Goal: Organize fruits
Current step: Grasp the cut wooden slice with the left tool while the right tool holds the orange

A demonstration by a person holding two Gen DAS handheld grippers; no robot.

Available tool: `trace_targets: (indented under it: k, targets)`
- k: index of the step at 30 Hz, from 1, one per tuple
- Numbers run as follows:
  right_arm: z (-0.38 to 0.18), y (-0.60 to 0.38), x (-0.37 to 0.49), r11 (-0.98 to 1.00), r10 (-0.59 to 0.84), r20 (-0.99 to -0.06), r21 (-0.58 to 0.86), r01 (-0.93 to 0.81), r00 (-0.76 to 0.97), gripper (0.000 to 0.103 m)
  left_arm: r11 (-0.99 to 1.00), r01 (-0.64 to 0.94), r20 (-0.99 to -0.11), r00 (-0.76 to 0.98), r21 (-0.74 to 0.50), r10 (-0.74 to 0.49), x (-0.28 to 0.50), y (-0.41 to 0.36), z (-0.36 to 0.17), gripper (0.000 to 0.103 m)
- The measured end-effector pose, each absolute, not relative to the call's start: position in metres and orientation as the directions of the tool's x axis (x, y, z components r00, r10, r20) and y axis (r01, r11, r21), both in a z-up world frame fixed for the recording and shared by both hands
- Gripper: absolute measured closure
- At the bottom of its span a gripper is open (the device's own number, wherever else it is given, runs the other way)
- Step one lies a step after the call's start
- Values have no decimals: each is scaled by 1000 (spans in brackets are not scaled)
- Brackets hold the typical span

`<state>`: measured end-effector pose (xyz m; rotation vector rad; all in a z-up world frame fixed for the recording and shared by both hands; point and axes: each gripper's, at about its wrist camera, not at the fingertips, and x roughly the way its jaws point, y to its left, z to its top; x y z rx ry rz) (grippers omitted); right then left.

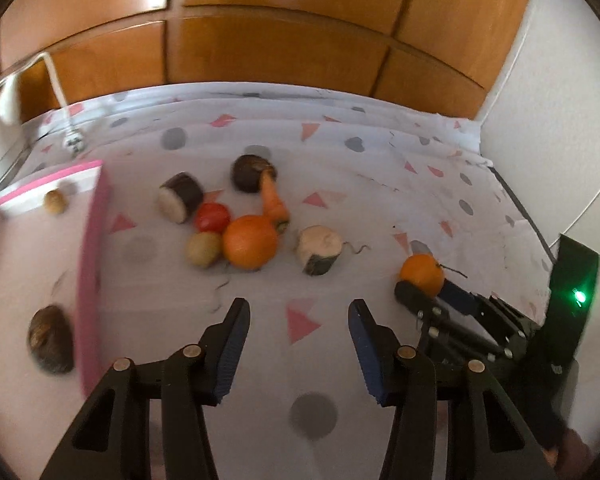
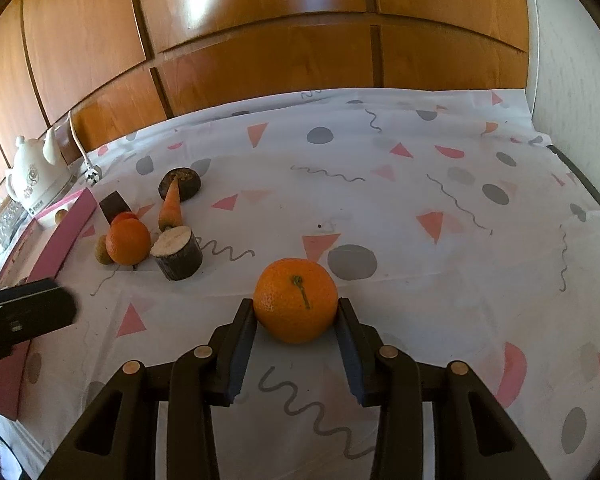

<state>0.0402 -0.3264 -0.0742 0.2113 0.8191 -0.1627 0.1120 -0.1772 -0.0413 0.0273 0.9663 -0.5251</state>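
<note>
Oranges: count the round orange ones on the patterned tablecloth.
2. One round orange sits between the right gripper fingers; the other lies in the pile beside the tomato. None seems hidden.

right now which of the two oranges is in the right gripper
The stemmed orange alone near the front, clamped by the right gripper. The other orange sits in the pile by the carrot.

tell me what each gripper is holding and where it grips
The right gripper holds an orange by its two opposite sides, stem facing up. The left gripper holds nothing; its jaws stand open over the tablecloth.
</note>
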Motion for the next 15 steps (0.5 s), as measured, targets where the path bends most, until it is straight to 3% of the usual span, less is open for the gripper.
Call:
trace_targets:
  k: [15]
  targets:
    - [-75, -329, 38, 962, -52, -728, 148, 231, 684, 62, 888, 432, -807, 461, -159, -369, 151, -228, -69, 52]
